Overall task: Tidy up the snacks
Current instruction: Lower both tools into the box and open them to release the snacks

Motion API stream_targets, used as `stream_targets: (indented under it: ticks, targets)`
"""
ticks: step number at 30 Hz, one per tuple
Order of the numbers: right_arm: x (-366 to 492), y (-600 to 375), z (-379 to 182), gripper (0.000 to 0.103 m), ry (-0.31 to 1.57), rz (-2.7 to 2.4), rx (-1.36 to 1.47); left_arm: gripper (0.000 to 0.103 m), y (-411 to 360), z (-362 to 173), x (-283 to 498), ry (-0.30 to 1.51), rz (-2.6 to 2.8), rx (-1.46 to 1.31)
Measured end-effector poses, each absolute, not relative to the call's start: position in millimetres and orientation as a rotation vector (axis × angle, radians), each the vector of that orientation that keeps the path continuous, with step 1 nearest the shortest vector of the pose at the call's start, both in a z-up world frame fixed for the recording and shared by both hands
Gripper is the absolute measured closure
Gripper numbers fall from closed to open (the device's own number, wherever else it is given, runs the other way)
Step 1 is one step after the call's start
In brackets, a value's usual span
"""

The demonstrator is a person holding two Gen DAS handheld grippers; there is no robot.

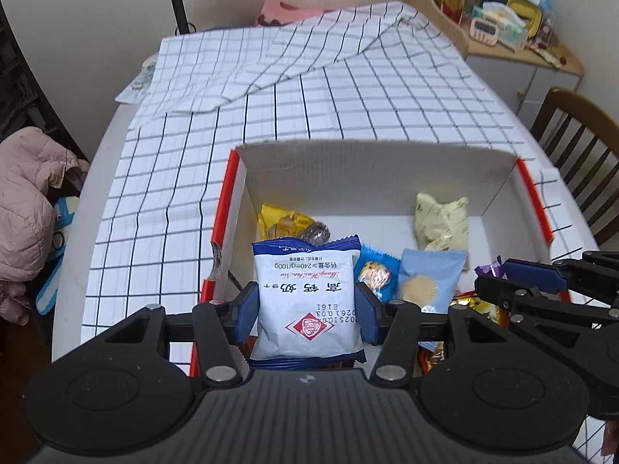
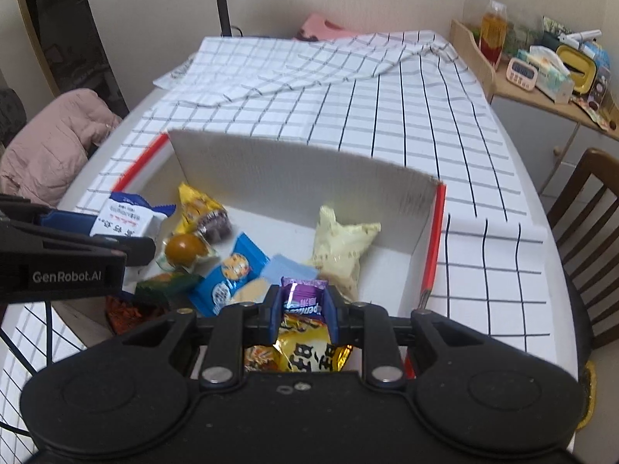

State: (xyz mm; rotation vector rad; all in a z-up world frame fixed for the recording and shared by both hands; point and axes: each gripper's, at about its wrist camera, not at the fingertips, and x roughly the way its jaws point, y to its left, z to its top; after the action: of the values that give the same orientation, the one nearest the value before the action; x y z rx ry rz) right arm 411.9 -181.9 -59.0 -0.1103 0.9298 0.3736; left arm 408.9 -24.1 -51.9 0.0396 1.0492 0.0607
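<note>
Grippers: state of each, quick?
Left gripper: shut on white-and-blue snack packet.
Right gripper: shut on small purple foil candy wrapper.

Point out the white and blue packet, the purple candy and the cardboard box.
white and blue packet (image 1: 307, 301): left wrist view, middle of its printed face.
purple candy (image 2: 302, 297): right wrist view, wrapper between the blue pads.
cardboard box (image 1: 371, 178): left wrist view, inside of far wall.

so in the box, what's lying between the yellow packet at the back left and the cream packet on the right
Nothing: bare white box floor separates the yellow packet from the cream packet, clearest in the right wrist view.
</note>
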Motion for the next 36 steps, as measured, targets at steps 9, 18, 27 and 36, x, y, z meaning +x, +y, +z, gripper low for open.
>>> stream_targets:
  ticks: [9, 18, 27, 36]
  targets:
    - [416, -183, -74, 0.081, 0.984, 0.360, -0.099, 0.051, -23, -70, 414, 1.101, 0.057, 0.037]
    - [413, -185, -72, 0.078, 1.001, 0.363, -0.048, 0.043, -21, -67, 408, 1.097, 0.054, 0.016]
    - [399, -184, -57, 0.075, 0.970, 0.383, -0.031, 0.041, -16, -51, 390, 1.056, 0.054, -0.016]
    - [387, -187, -41, 0.051, 0.937, 0.389, 0.001, 0.040, -3, -29, 368, 1.005, 0.054, -0.062]
